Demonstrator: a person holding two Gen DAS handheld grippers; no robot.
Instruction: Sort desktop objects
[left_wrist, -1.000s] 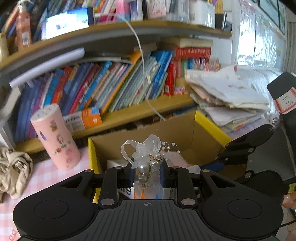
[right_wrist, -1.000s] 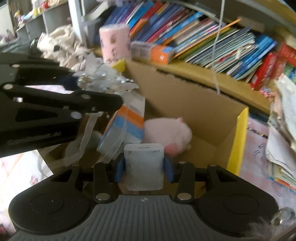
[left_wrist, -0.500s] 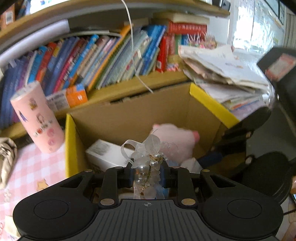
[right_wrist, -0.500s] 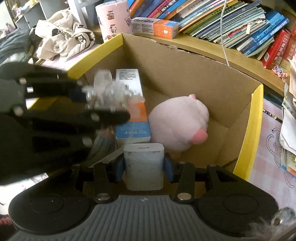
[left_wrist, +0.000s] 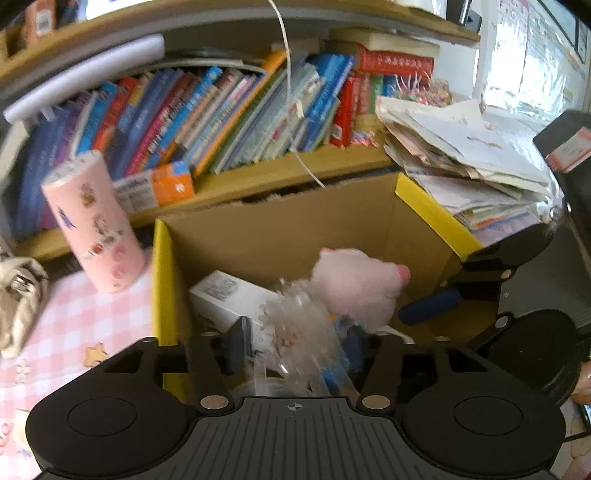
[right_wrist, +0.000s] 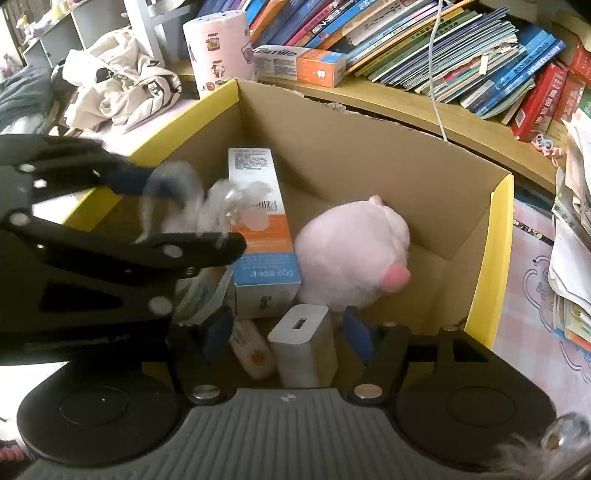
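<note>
Both tongs gape wide over cardboard box beside crowded bookshelf.

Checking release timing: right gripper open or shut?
Open. The right gripper has its blue pads spread clear of the white charger block, inside the cardboard box.

Ahead of my fingers, the box was matt brown cardboard; inside, the pig toy looked soft, fuzzy plush.
</note>
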